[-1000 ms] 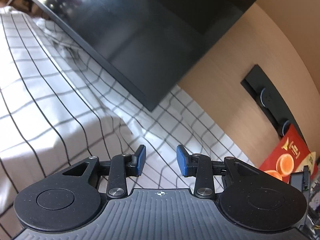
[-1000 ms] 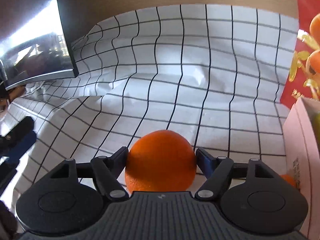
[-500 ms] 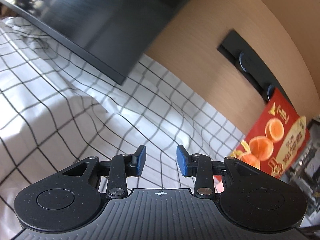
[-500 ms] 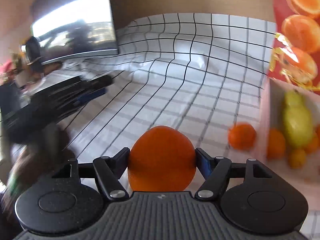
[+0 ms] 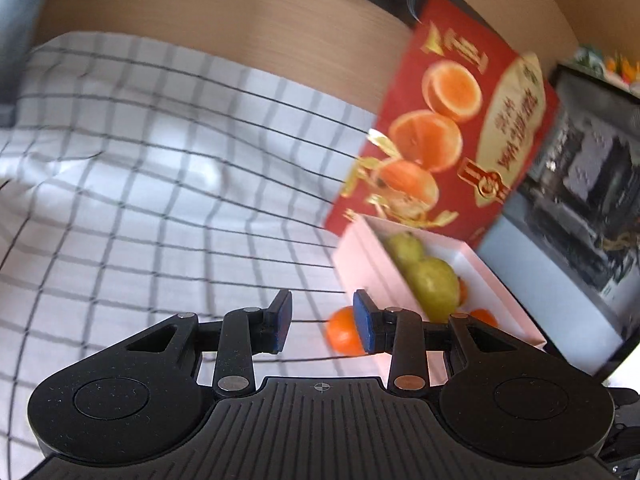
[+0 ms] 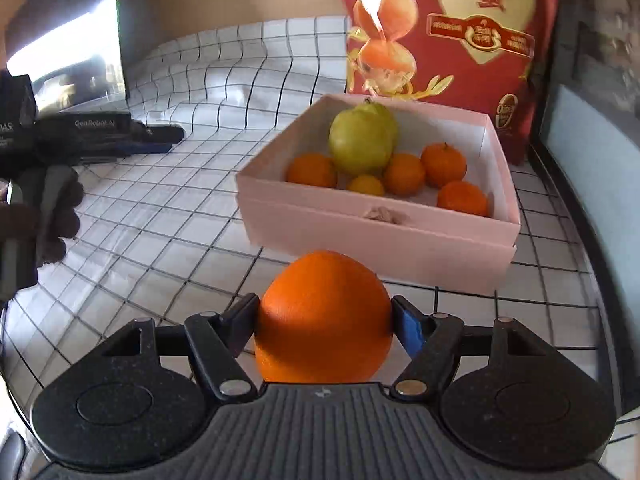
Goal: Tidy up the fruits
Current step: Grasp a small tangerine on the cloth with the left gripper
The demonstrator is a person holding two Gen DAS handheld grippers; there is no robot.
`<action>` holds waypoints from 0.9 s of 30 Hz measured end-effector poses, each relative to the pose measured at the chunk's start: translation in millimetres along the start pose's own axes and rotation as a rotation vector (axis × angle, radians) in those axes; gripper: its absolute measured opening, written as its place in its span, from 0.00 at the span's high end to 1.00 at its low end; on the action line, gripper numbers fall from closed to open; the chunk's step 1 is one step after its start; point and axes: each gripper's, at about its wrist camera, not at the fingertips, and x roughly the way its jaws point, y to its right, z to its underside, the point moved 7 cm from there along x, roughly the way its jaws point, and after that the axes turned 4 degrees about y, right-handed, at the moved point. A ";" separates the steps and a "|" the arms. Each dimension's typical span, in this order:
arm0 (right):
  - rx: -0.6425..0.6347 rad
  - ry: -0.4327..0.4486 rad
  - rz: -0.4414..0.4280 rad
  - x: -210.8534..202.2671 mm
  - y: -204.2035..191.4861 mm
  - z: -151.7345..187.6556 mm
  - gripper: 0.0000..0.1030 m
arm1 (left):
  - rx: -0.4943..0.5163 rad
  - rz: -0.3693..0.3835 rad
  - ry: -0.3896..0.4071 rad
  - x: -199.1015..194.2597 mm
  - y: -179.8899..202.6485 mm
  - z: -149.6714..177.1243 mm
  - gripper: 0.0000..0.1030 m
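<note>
My right gripper (image 6: 325, 320) is shut on a large orange (image 6: 322, 316) and holds it above the checked cloth, just in front of a pink box (image 6: 372, 236). The box holds two green pears (image 6: 360, 140) and several small oranges (image 6: 404, 172). In the left wrist view my left gripper (image 5: 322, 322) is open and empty above the cloth. A small orange (image 5: 342, 330) lies on the cloth beyond its right finger, beside the pink box (image 5: 360, 256) with pears (image 5: 434, 286).
A red fruit carton (image 6: 448, 28) stands behind the box. A dark monitor (image 6: 68, 52) stands at the far left, and black casings (image 6: 104, 136) with the left hand show at the left. A dark shelf edge (image 5: 580, 216) lies right of the box.
Both grippers have swung right, bringing the pink box and red carton into view. The right gripper keeps hold of the large orange. The left gripper stays open.
</note>
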 end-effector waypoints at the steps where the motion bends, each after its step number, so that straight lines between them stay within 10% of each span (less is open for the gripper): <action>1: 0.015 0.008 -0.010 0.1 3.1 0.2 0.30 | 0.020 -0.007 -0.014 7.0 7.9 -1.1 0.63; 7: 0.017 0.135 0.022 0.2 9.1 6.3 0.15 | 0.090 -0.055 -0.120 50.3 34.9 6.1 0.63; 27: 0.001 0.191 0.024 -1.9 4.5 14.1 0.15 | -0.039 -0.056 -0.142 74.5 22.1 18.7 0.57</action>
